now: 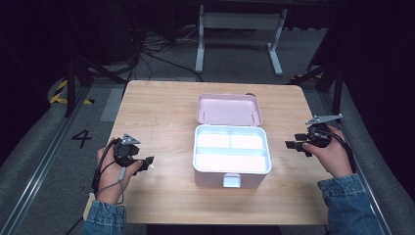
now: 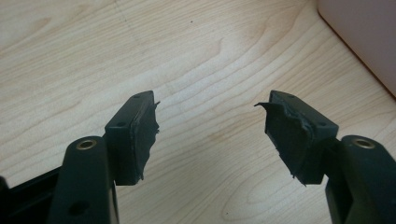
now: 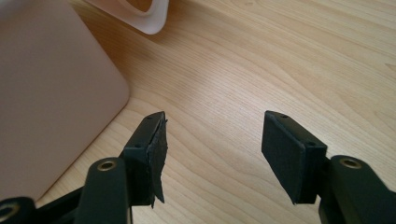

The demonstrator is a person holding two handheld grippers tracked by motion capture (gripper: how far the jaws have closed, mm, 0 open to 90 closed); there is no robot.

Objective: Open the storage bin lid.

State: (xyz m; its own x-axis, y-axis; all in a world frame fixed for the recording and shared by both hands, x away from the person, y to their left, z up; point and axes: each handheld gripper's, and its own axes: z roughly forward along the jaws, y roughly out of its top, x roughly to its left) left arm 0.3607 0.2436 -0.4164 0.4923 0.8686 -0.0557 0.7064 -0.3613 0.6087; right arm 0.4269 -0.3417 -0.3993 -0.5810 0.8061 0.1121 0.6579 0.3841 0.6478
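A pink box (image 1: 231, 169) stands open in the middle of the wooden table (image 1: 156, 112), its lid (image 1: 228, 109) tipped back and its white compartments bare. My left gripper (image 1: 149, 162) rests left of the box, open, with nothing between its jaws; in the left gripper view its gap (image 2: 210, 121) frames bare wood and a corner of the pink box (image 2: 364, 37). My right gripper (image 1: 292, 145) sits right of the box, open and holding nothing. In the right gripper view its gap (image 3: 212, 135) is over wood beside the box wall (image 3: 51, 93).
A white desk frame (image 1: 240, 34) and cables lie on the floor beyond the table. Metal rails run along both sides of the table. A floor marking "4" (image 1: 81, 138) lies at the left.
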